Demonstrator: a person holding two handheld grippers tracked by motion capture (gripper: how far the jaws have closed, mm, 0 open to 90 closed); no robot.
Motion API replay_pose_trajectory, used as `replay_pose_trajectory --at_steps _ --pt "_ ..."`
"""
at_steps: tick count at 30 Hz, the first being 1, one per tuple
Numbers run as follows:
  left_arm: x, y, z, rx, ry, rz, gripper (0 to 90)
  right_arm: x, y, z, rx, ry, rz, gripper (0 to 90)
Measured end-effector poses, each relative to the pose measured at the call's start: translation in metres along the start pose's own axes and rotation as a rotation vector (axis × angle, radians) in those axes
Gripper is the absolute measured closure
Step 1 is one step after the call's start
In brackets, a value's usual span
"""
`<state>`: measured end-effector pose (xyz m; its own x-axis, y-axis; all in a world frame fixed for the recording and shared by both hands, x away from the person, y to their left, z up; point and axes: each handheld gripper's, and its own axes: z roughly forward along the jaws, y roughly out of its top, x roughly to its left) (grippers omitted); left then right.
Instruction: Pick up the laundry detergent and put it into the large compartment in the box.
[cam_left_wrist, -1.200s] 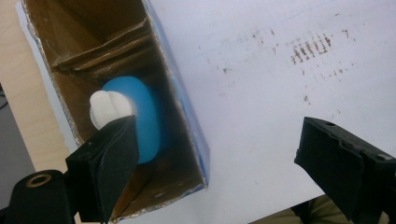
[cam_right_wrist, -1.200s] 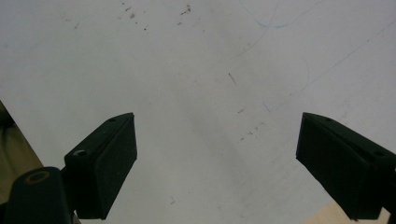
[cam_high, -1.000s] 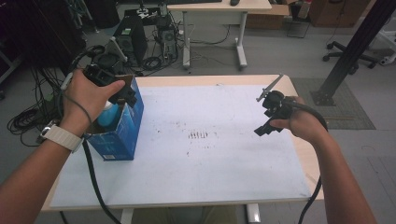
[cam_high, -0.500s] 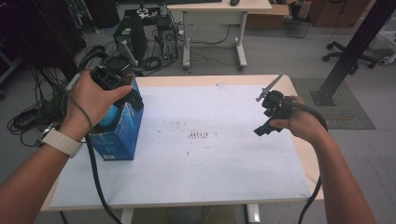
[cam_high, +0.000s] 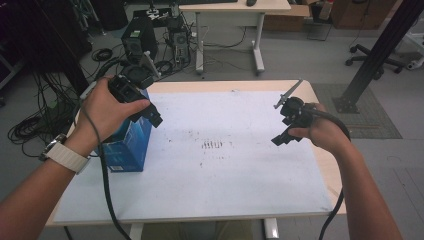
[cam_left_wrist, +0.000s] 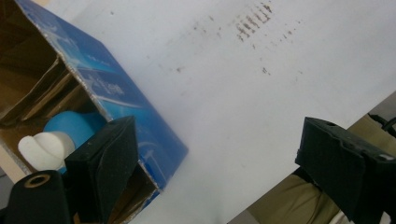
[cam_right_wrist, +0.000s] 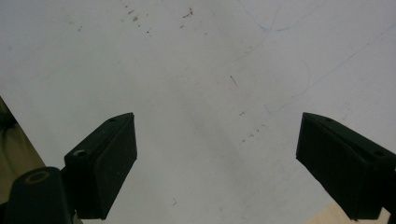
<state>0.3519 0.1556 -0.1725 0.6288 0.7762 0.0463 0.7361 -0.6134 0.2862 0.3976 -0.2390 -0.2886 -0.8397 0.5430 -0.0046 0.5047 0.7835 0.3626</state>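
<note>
Blue box (cam_high: 127, 145), blue-and-white bottle (cam_left_wrist: 56, 140) inside, white speckled table (cam_high: 225, 170).

box (cam_high: 126, 145) on table (cam_high: 240, 190) — left side

The blue box (cam_left_wrist: 135, 116) is printed cardboard with a slight sheen outside and raw brown corrugated board inside, and the white-capped blue bottle (cam_left_wrist: 60, 135) lying in it looks like smooth plastic. The bench (cam_high: 225, 175) carries a matt white sheet, scuffed with dark specks and faint pen lines, over a pale wood edge. The black fingers (cam_right_wrist: 107, 163) of both grippers are matt plastic faced with dull, soft-looking pads.
</note>
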Motion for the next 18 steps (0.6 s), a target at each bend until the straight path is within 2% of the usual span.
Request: replay_pose_trajectory --at_steps 5,10,18 --pt "-0.004 0.0 0.002 -0.016 -0.023 0.049 12.6 0.0 0.0 0.0 -0.001 0.002 0.0 12.5" --pt "-0.011 0.002 0.006 -0.006 -0.044 0.108 12.5 0.0 0.0 0.001 0.002 0.003 0.0 12.5" --pt "-0.015 0.002 0.009 0.012 -0.07 0.151 12.9 -0.002 0.0 0.0 0.004 0.001 0.006 12.5"
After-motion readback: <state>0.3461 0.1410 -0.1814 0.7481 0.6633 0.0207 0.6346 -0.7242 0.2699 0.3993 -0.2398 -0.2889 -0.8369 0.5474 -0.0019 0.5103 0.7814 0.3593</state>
